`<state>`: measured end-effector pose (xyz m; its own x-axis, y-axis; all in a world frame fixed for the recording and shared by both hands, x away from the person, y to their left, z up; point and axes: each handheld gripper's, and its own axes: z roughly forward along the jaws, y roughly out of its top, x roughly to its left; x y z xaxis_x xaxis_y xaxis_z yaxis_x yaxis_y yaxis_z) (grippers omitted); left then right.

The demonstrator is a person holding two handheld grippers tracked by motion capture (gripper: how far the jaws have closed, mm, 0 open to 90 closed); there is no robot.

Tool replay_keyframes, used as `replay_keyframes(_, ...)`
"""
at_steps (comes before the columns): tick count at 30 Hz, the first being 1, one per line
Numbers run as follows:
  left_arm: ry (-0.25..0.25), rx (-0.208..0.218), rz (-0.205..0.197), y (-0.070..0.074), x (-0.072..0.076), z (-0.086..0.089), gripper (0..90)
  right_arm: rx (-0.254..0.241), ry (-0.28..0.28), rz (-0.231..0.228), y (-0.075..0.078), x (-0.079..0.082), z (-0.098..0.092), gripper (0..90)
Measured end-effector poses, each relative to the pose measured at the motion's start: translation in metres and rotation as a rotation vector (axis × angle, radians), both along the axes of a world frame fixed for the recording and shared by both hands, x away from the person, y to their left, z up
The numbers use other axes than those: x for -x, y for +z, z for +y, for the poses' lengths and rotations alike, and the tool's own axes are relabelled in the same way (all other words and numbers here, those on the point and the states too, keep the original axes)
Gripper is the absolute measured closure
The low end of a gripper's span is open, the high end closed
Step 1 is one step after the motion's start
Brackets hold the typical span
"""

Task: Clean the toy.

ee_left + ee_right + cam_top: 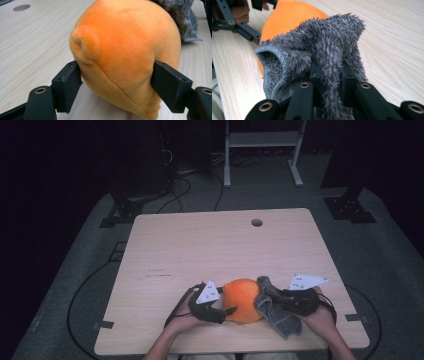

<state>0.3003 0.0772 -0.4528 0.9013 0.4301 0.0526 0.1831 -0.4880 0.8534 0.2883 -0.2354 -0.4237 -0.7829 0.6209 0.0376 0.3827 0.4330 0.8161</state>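
Orange plush sits near the front edge of the pale wooden desk in the high view, with the left gripper at its left side and a grey cloth draped against its right, where the right gripper meets the cloth. Seen from the left gripper view, both jaws press into the plush, denting its seamed fabric. From the right gripper view, the jaws are clenched on a fold of the shaggy cloth, its hemmed edge curling, plush behind it.

Plain orange plush toy, fuzzy grey cloth, pale wood-grain table.
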Motion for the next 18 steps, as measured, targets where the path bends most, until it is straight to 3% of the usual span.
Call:
replay_keyframes(2, 0.004, -0.01, 0.003, 0.0, -0.001, 0.001, 25.7, -0.002, -0.008, -0.006, 0.003, 0.0, -0.002, 75.7)
replay_keyframes(8, 0.043, -0.012, 0.015, -0.003, -0.003, -0.002, 25.9, -0.001, 0.066, -0.071, 0.016, 0.016, 0.019, 75.8)
replay_keyframes(10, 0.049, 0.001, 0.026, -0.003, -0.004, -0.001, 25.7, 0.018, 0.061, -0.078, 0.014, 0.014, 0.023, 75.7)
replay_keyframes(11, 0.029, 0.04, 0.046, 0.0, -0.005, 0.003, 25.2, 0.006, 0.041, -0.069, 0.011, 0.009, 0.021, 75.8)
replay_keyframes(12, 0.029, 0.04, 0.046, 0.0, -0.005, 0.003, 24.1, 0.006, 0.041, -0.069, 0.011, 0.009, 0.021, 75.8)
replay_keyframes(13, 0.019, 0.073, 0.052, 0.001, -0.005, 0.005, 22.8, 0.017, 0.007, -0.066, 0.005, 0.002, 0.016, 75.8)
replay_keyframes(14, 0.012, 0.083, 0.051, 0.003, -0.004, 0.006, 22.8, 0.017, 0.007, -0.066, 0.005, 0.002, 0.016, 75.8)
replay_keyframes(15, -0.006, 0.063, 0.036, 0.004, -0.002, 0.005, 25.2, 0.012, -0.025, -0.055, 0.0, -0.002, 0.011, 75.8)
replay_keyframes(18, -0.008, 0.035, 0.022, 0.002, 0.0, 0.001, 32.5, 0.001, -0.036, -0.043, -0.002, -0.006, 0.005, 75.8)
